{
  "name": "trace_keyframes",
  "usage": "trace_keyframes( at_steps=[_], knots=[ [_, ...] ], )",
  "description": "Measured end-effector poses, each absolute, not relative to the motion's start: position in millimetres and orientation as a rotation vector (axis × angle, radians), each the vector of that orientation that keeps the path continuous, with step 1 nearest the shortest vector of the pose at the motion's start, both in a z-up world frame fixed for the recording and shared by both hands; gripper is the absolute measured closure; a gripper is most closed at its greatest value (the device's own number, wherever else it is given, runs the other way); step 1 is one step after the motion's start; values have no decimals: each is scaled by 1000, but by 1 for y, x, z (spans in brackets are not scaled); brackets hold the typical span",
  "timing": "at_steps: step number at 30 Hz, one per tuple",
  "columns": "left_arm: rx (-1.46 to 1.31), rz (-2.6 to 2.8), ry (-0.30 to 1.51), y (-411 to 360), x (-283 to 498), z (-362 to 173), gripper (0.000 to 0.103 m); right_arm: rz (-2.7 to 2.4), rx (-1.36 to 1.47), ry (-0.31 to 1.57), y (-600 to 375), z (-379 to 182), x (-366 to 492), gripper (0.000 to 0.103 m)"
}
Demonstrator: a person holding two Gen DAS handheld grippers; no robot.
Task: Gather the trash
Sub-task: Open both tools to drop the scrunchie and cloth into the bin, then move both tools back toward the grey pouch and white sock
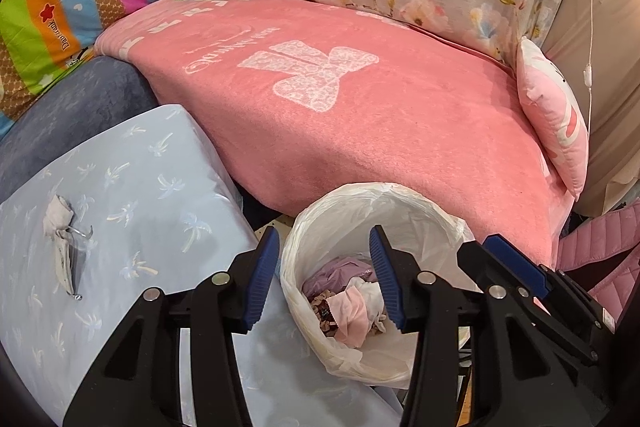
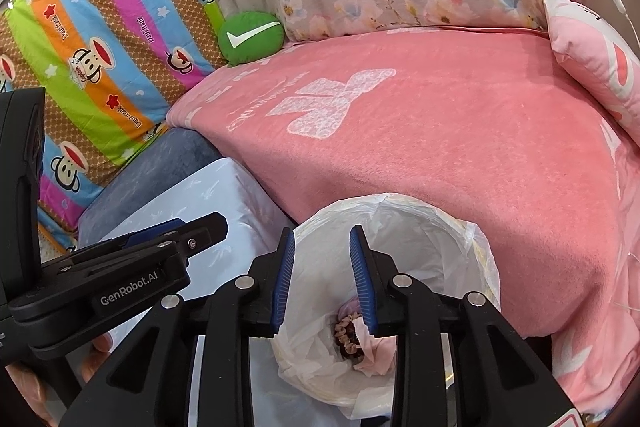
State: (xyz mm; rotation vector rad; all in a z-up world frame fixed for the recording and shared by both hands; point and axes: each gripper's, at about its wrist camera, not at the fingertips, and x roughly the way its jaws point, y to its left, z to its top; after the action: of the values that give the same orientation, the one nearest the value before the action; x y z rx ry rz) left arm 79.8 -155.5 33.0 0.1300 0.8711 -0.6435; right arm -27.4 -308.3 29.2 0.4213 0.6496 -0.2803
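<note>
A: Both grippers hang over the lined bin (image 1: 384, 195), left gripper (image 1: 326, 283) and right gripper (image 2: 322, 279) each parted, nothing between the pads. Wrappers (image 1: 352, 307) lie at the bin's bottom.

B: And what's left?

A: 1 crumpled scrap (image 1: 60, 223) on the pale blue cloth (image 1: 132, 187). Reaching left, a finger could snag the loose liner and tip the bin, I'd say.

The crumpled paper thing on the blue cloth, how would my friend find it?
Start at the big pink blanket, then look left to the pale blue cloth with palm trees. The crumpled grey-white scrap lies there alone, outside the white-lined bin.
</note>
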Motion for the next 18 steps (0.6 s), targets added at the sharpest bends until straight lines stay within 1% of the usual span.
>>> trace_keyframes(
  at_steps=[12,18],
  knots=[
    [91,-609,885,-130,89,29,58,-240,386,677,-294,27,-11,74],
    [57,-572,904,-110,99,22,58,-211,363,699,-277,24,-1,71]
  ],
)
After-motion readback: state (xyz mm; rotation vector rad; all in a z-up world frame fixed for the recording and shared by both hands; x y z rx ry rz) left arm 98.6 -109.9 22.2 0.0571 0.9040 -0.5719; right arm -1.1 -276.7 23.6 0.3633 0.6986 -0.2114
